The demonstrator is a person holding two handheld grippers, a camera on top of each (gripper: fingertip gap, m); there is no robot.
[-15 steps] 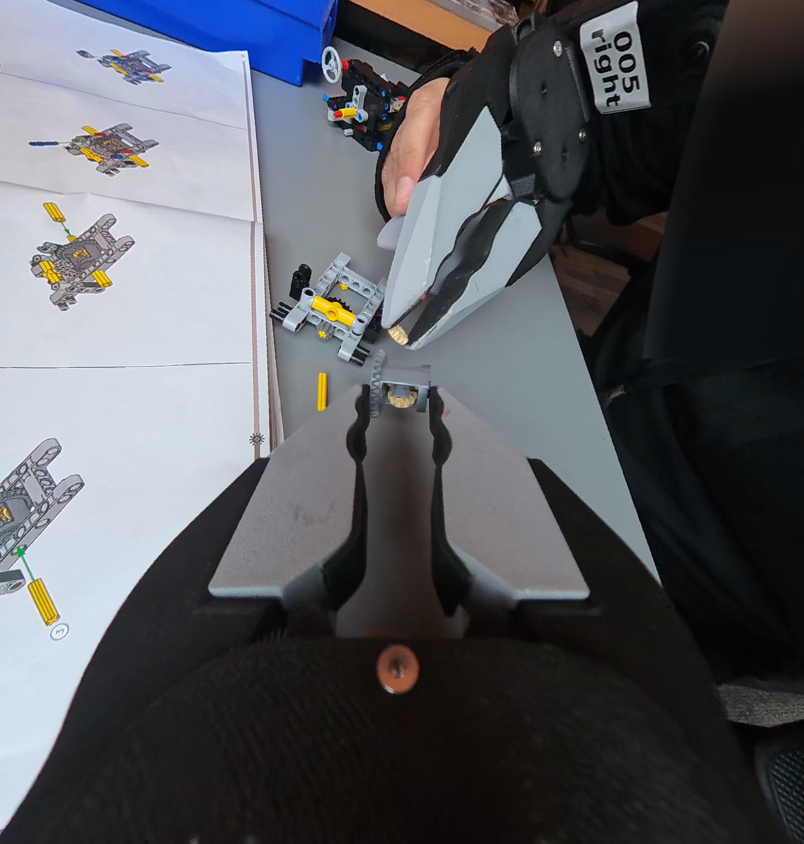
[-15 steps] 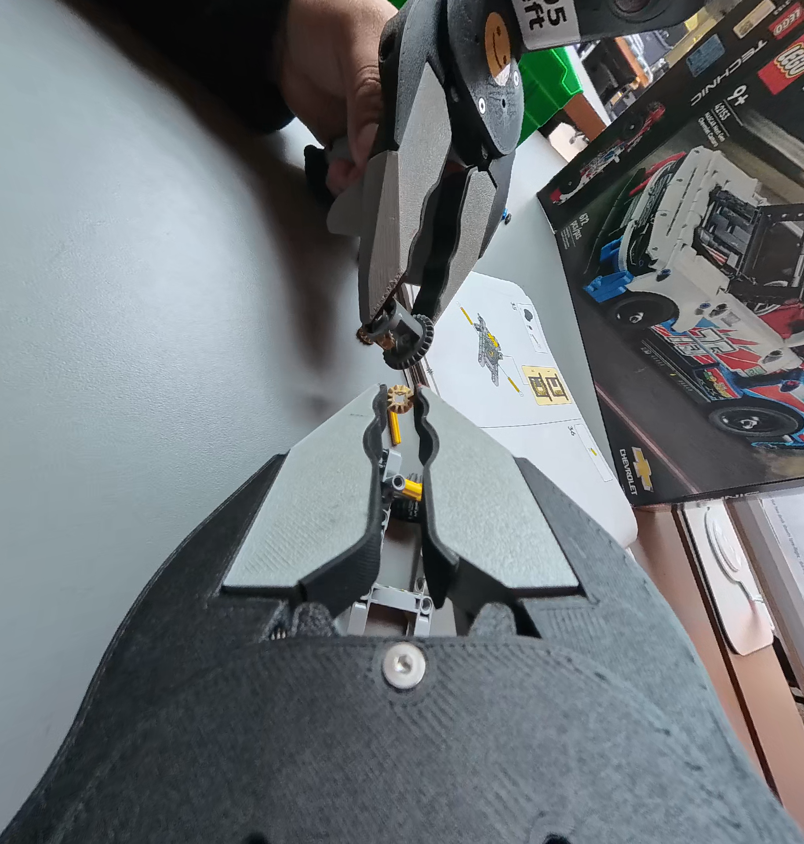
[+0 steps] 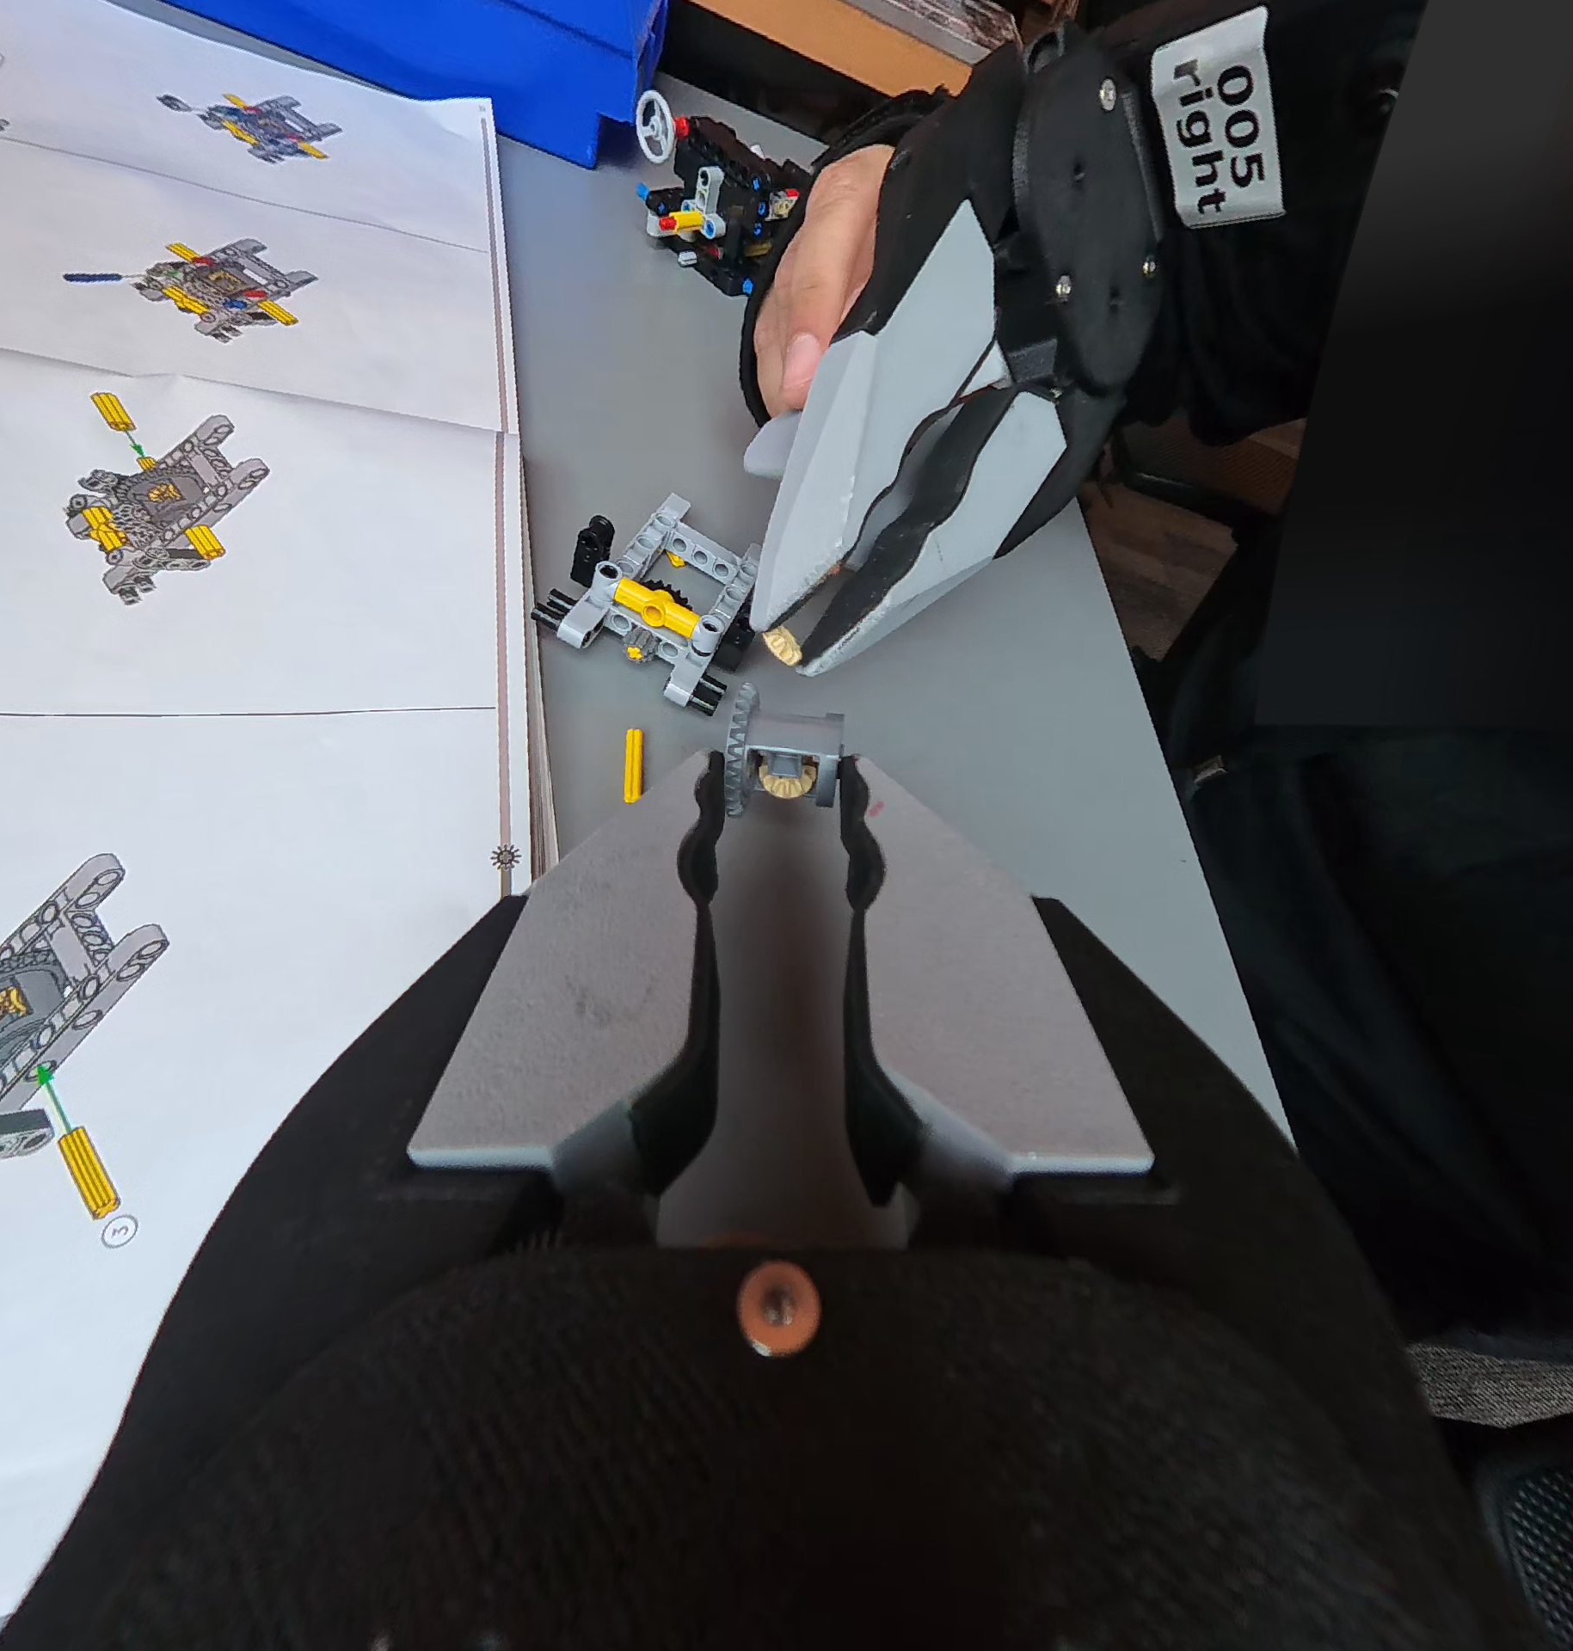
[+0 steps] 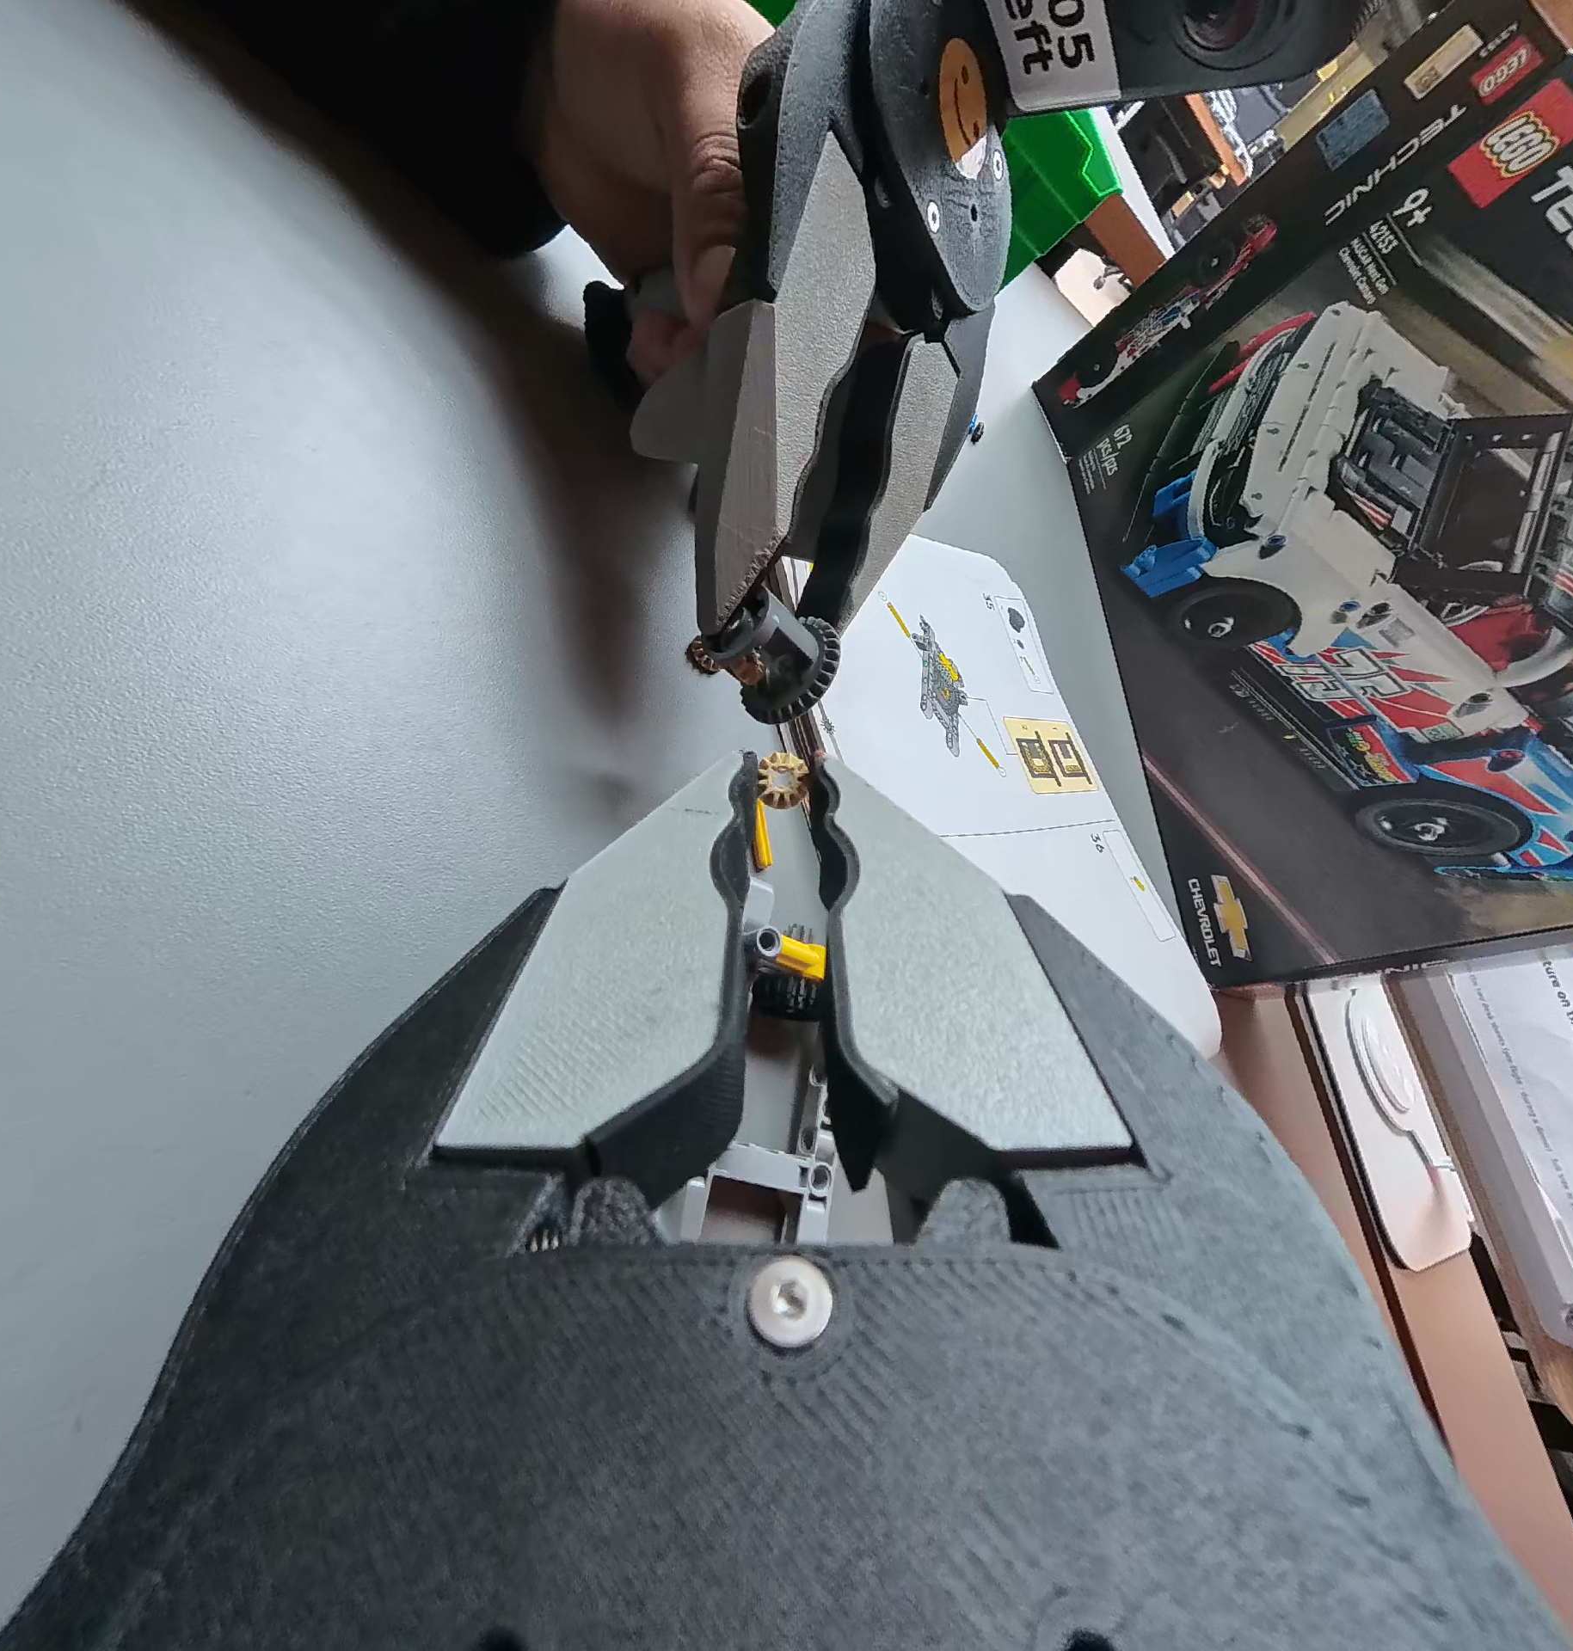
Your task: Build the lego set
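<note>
My left gripper (image 3: 778,768) is shut on a dark grey differential housing (image 3: 787,746) with a ring gear and a tan bevel gear inside it, held above the table. It also shows in the right wrist view (image 4: 769,657), hanging from the left gripper (image 4: 765,616). My right gripper (image 4: 782,777) is shut on a small tan bevel gear (image 4: 781,779), just below the housing. In the left wrist view the right gripper (image 3: 787,648) holds that gear (image 3: 781,645) a little above the housing. A grey frame assembly (image 3: 653,607) with a yellow connector lies on the table behind.
An open instruction booklet (image 3: 228,536) covers the table's left. A loose yellow axle (image 3: 632,764) lies by its edge. A black sub-assembly (image 3: 720,210) and a blue bin (image 3: 461,62) stand at the back. The set's box (image 4: 1354,536) stands right of the booklet. Left and right tips are no more than a few centimetres apart. My left tips are roughly 5 cm from the loose yellow axle (image 3: 632,764).
The two grippers have stayed close together with their parts held. The tan gear in the right gripper has shifted only slightly relative to the housing.
</note>
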